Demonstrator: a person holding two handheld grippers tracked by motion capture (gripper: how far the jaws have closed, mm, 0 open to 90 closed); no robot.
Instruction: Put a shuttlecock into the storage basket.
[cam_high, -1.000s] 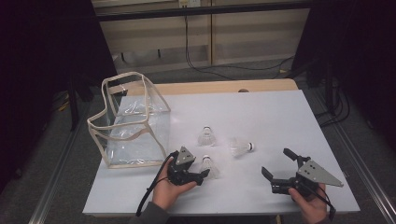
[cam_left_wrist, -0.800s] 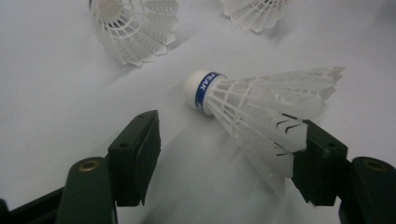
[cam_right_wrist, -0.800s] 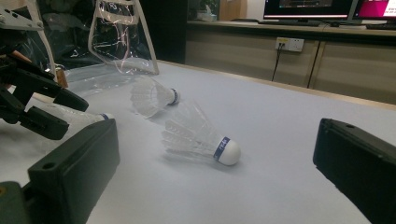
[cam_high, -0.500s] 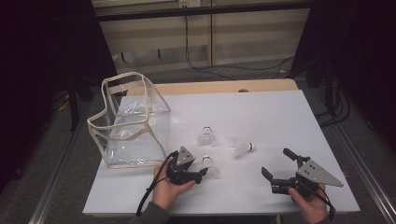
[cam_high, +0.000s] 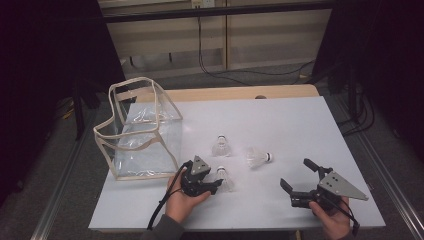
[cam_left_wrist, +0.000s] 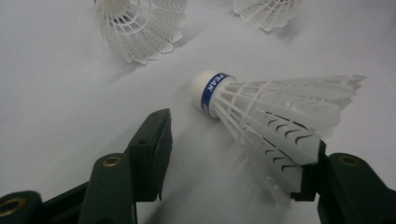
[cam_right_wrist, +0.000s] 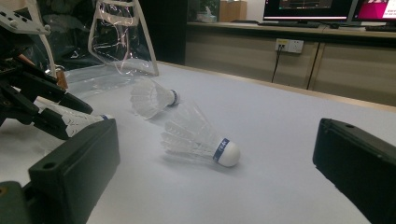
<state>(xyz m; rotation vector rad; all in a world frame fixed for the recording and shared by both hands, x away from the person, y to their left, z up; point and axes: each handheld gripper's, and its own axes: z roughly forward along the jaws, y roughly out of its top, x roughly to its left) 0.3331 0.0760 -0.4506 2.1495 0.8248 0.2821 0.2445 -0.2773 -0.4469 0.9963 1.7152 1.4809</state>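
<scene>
Three white feather shuttlecocks lie on the white table. The nearest shuttlecock rests on its side between the jaws of my left gripper, cork with blue band pointing away. Its feathers touch the right jaw, while the left jaw stands apart, so the gripper is open. From above, the left gripper sits against that shuttlecock. My right gripper is wide open at the front right with nothing in it. A second shuttlecock lies ahead of it, a third beyond.
A clear plastic bag with cream trim stands open-topped at the table's left. Two shuttlecocks lie mid-table. The front table edge runs just below both hands. Dark cabinets and cables sit behind the table.
</scene>
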